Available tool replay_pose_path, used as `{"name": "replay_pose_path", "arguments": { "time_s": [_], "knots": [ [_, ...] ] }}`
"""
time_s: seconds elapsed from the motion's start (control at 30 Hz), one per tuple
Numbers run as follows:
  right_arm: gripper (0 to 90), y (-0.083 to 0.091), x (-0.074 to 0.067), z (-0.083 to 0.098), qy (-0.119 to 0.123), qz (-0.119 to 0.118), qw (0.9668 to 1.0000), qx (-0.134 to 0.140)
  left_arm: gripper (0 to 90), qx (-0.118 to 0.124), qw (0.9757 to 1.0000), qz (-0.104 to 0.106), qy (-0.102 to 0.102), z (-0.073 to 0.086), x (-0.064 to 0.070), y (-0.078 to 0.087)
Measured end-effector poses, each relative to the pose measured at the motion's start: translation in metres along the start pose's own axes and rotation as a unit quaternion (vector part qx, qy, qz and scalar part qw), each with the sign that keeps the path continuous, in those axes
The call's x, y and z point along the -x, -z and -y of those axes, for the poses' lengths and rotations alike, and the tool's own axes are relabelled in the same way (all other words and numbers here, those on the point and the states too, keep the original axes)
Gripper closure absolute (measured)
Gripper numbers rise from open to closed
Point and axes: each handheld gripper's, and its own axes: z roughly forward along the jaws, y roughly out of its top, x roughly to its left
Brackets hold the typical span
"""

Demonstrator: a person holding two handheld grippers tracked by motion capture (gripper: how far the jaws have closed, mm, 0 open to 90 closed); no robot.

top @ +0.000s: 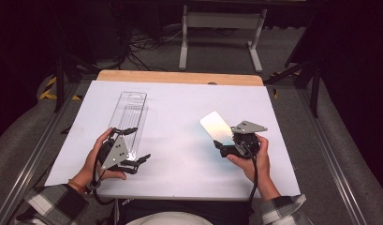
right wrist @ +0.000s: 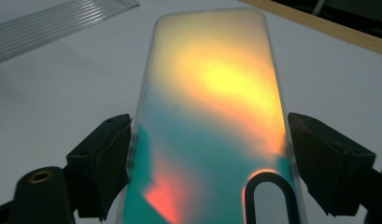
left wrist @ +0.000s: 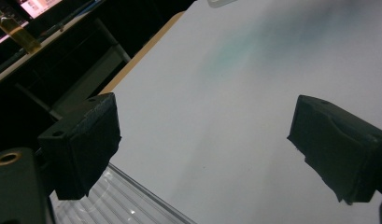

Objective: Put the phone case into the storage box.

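The right gripper point(top: 225, 149), at the lower right of the high view, is clamped on a flat, rounded-corner phone-shaped panel with an iridescent, mirror-like face point(top: 217, 127). In the right gripper view the two black jaws press against the long edges of this iridescent panel point(right wrist: 212, 116), which fills the middle of the frame and glows yellow and orange toward the top, teal lower down, with a red patch at the lower left. A dark rounded loop shape lies over the panel near the bottom edge, right of centre. In the high view the panel slants up and to the left from the gripper, lifted above the white table top point(top: 180, 103), with the person's right hand point(top: 254, 159) wrapped around the gripper body.

The left gripper point(top: 141, 160), at the lower left of the high view, points toward the right of the frame with its jaws standing apart and nothing between them. In the left gripper view the two black jaws point(left wrist: 202, 149) stand far apart over bare white surface. The person's left hand point(top: 98, 157) holds it.

Just above and behind the left gripper lies a long clear plastic ribbed tray point(top: 129, 115), flat on the table and running toward the upper left of the high view. Its corner shows at the lower left of the left gripper view point(left wrist: 118, 203), and its ribbed end at the upper left of the right gripper view point(right wrist: 53, 23).

A strip of bare wooden table edge point(top: 180, 77) runs along the far side of the white top.
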Motion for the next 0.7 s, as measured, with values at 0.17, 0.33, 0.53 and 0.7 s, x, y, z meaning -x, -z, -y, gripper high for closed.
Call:
{"name": "replay_pose_path", "arguments": {
  "time_s": [0.17,0.33,0.53,0.7],
  "knots": [
    [17.1,-0.003,-0.002,-0.005,0.002,-0.002,1.0000,0.001,9.2,0.001,1.0000,-0.001,-0.001,-0.001,-0.003,-0.003],
    [17.1,-0.011,-0.003,-0.009,-0.001,-0.013,0.9999,-0.002,9.2,-0.006,1.0000,0.002,-0.007,-0.002,-0.003,-0.007],
    [17.1,-0.019,-0.005,-0.016,-0.007,-0.026,0.9996,-0.002,9.4,-0.009,0.9998,0.000,-0.020,-0.004,-0.001,-0.009],
    [17.1,-0.023,-0.008,-0.021,-0.010,-0.040,0.9991,0.000,9.5,-0.016,0.9994,0.004,-0.031,-0.007,0.001,-0.012]
  ]
}}
